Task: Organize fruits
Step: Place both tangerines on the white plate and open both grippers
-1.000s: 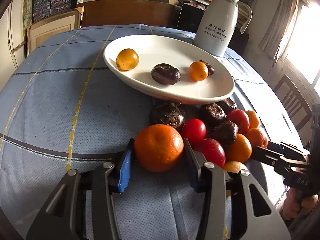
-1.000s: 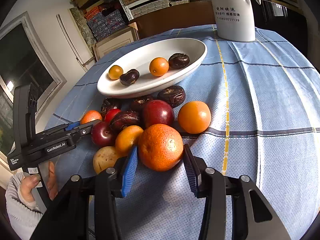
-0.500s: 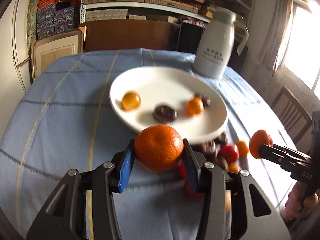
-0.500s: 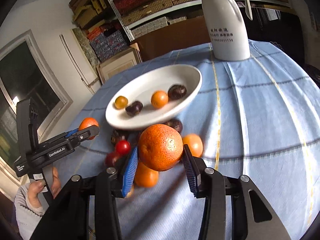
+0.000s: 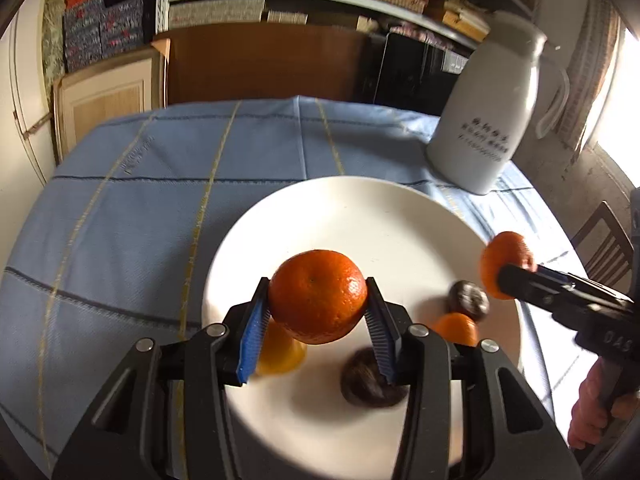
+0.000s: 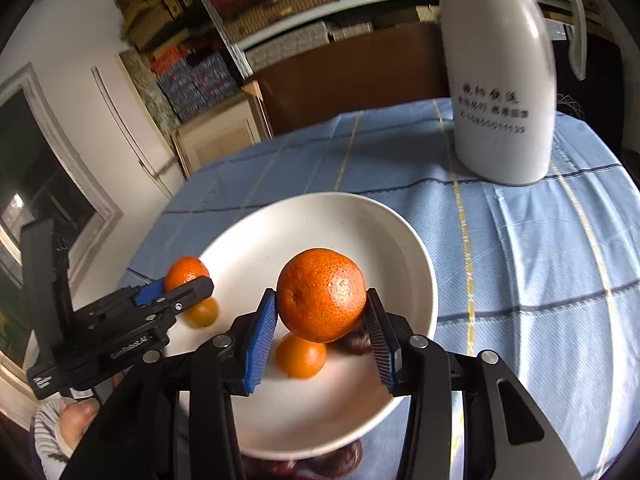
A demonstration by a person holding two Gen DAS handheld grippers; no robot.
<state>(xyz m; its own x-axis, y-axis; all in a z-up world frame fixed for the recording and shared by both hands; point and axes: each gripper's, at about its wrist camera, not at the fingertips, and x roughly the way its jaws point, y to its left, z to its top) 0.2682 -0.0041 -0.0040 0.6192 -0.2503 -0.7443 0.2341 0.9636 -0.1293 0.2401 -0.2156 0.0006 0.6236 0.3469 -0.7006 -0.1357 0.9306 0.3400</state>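
Low in the left wrist view, an orange is clamped between the ribbed pads of the left gripper. A second orange is pinched in the same way by the right gripper in the right wrist view. Half a second ago both fruits were held short of the white plate, over the pile on the blue tablecloth. Now each is carried above the plate's inside.

Beneath and just past the held fruit, blurred pieces are seen lying on the plate: a yellow-orange fruit, a dark fruit, a small orange and another dark fruit. The pile is now hidden, apart from dark fruit glimpsed under the plate's near rim.

At the upper right a white jug is seen standing behind the plate.
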